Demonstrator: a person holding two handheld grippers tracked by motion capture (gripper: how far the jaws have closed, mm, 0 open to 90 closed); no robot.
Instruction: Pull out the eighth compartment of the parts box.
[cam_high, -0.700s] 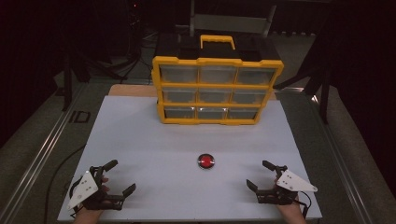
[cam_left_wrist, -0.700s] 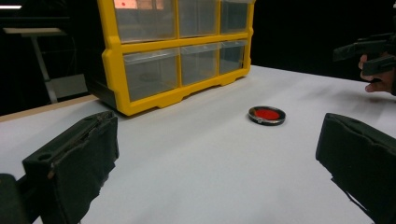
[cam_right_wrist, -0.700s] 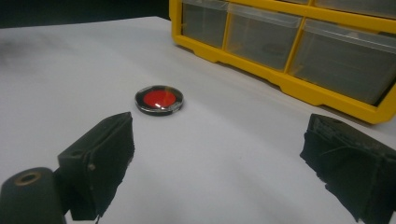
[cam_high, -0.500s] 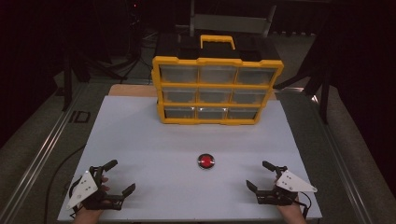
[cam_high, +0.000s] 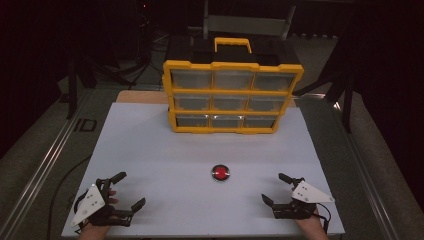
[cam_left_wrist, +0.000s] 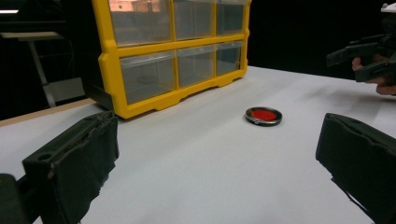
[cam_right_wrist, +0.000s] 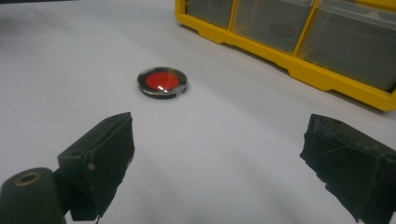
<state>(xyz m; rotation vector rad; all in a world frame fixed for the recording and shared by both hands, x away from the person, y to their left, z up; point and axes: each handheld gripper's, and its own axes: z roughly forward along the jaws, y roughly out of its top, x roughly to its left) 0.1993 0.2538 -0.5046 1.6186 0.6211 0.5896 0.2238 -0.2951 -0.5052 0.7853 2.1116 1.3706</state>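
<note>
Two grippers, left gripper and right gripper, rest wide open and empty at the near corners; between them, farther off, lies a red disc, with a yellow drawer cabinet beyond and bare table between.

Small round red disc with dark metallic rim, lying flat on the white table, in front of the yellow drawer cabinet

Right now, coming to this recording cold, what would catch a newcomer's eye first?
The bright yellow plastic drawer cabinet with clear drawers stands at the far side of the white table. In front of it, alone on the bare surface, lies a small round red disc with a dark rim. Nearest the camera, the left hand-held gripper and right hand-held gripper rest open.
</note>
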